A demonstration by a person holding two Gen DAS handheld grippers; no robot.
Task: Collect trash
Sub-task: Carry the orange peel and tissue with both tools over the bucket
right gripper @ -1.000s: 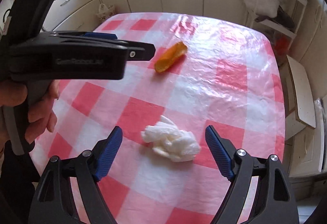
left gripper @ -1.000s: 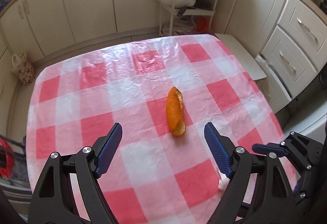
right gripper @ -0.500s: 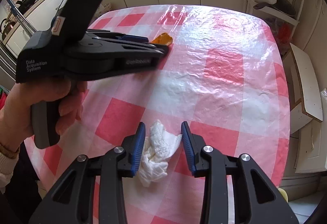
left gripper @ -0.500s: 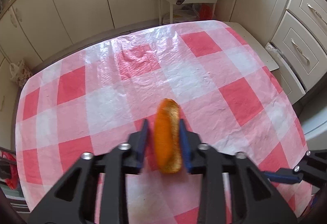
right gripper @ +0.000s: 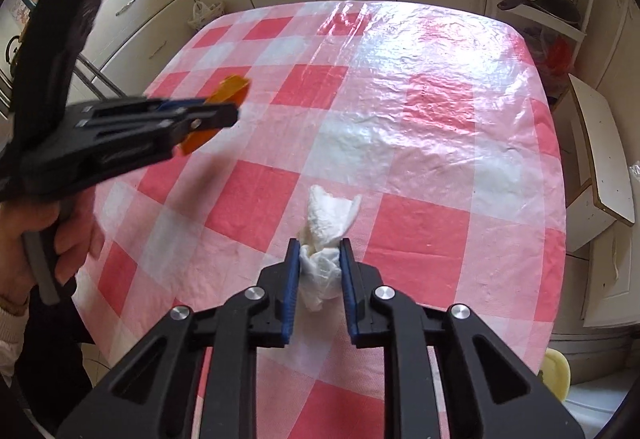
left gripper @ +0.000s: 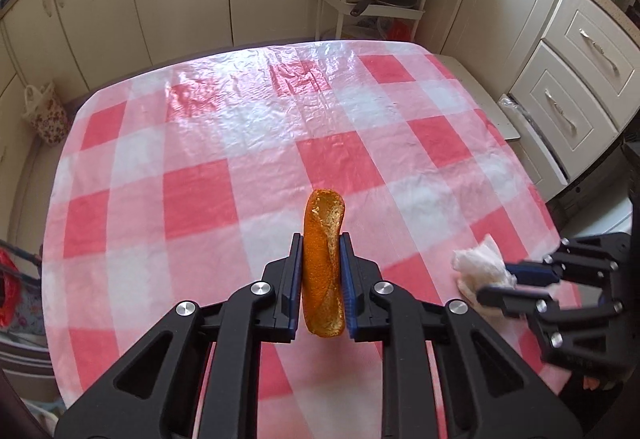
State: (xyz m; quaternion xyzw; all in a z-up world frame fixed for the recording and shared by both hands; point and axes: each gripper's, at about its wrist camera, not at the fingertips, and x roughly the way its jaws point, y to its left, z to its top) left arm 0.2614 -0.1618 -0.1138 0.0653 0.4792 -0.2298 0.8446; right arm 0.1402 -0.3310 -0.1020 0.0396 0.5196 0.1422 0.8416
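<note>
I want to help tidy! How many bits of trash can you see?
2: an orange peel between the left gripper fingers, a crumpled tissue between the right gripper fingers.

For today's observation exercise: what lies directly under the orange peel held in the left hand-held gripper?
Under the orange peel, only the red-and-white checked tablecloth shows. The left hand-held gripper, jaws closing on the peel, covers the cloth beneath its lower end, so that part cannot be seen.
</note>
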